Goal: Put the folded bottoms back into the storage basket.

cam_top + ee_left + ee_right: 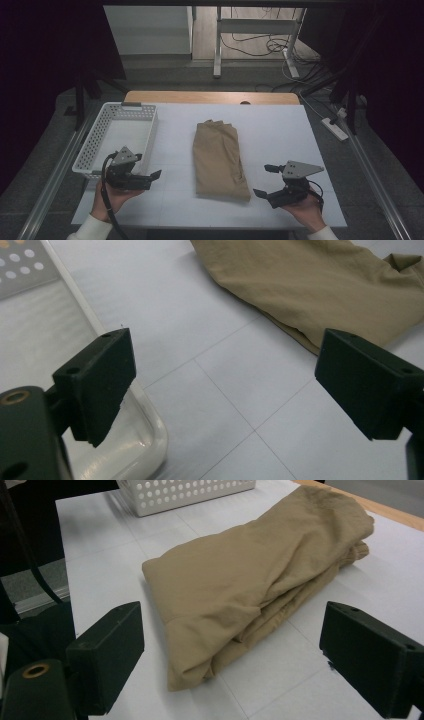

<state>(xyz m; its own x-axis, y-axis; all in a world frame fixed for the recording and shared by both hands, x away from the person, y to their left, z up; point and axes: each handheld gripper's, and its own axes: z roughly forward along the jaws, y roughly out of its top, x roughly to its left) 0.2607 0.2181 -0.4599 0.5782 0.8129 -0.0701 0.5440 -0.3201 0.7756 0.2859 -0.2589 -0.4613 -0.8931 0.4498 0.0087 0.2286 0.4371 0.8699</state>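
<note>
Tan fabric, a folded garment point(220, 160), lies lengthwise in the middle of the white worktop point(280, 130), its near end between the two grippers. It may be a pair of trousers, though the folds hide too much to be sure. From the right gripper view the cloth point(250, 580) shows stacked layers along its near edge. The left gripper point(152, 177), held in the person's left hand point(112, 197), hovers just beside the near corner of the white perforated basket point(95, 145), fingers spread wide with nothing between them. The right gripper point(265, 181), in the right hand point(307, 210), sits near the garment's near right corner, its fingers likewise parted and empty. Neither gripper touches the cloth. The basket stands at the worktop's left edge, apart from the garment.
</note>
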